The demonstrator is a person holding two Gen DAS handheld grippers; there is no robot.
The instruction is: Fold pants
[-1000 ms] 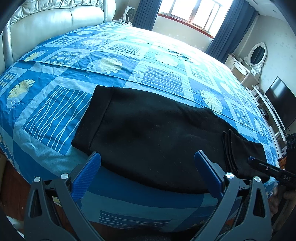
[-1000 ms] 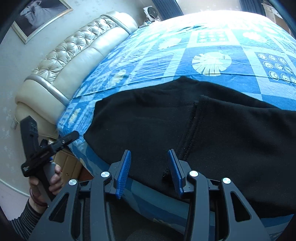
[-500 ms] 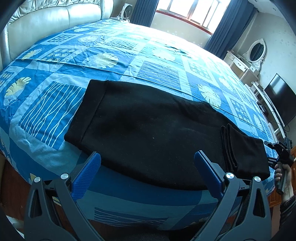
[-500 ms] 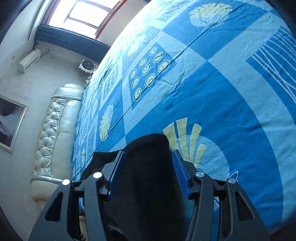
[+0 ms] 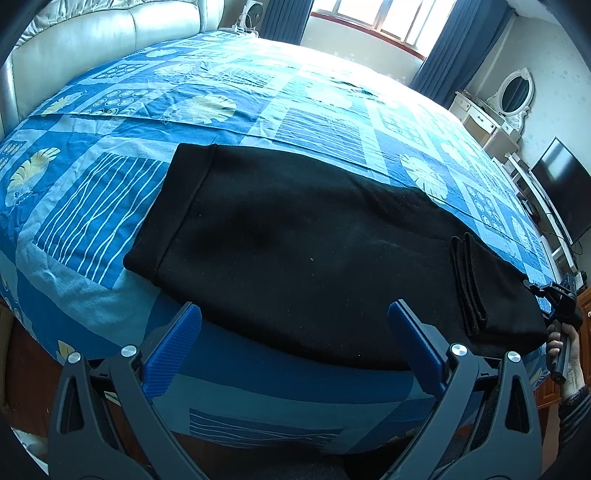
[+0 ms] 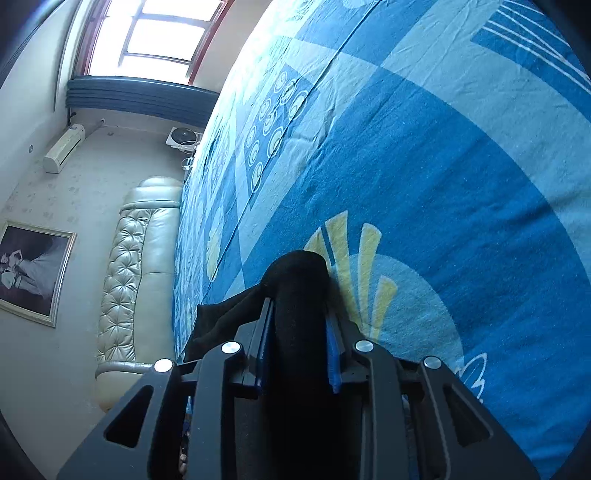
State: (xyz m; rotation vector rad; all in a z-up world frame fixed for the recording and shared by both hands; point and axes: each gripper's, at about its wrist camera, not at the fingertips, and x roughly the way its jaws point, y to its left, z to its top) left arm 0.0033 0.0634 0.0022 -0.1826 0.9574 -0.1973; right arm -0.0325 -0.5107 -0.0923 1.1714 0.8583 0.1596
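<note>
**Right gripper has the leg end; waistband lies far to the left**

The left gripper (image 5: 293, 345) hangs spread and empty just short of the black pants (image 5: 295, 251), which run lengthwise across the bed (image 5: 258, 110), waistband left. The right gripper (image 6: 300, 325) has just closed, clamped on the folded leg end.

Patterned bedspread (image 5: 258, 110); headboard (image 6: 129, 277); television (image 5: 561, 195).

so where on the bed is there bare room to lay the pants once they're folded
Most of the blue patterned bedspread is bare: the wide stretch between the black pants and the cream leather headboard, and the striped patch left of the waistband. The near edge is crowded: pants, open left tool, right tool shut on the cuff.
</note>
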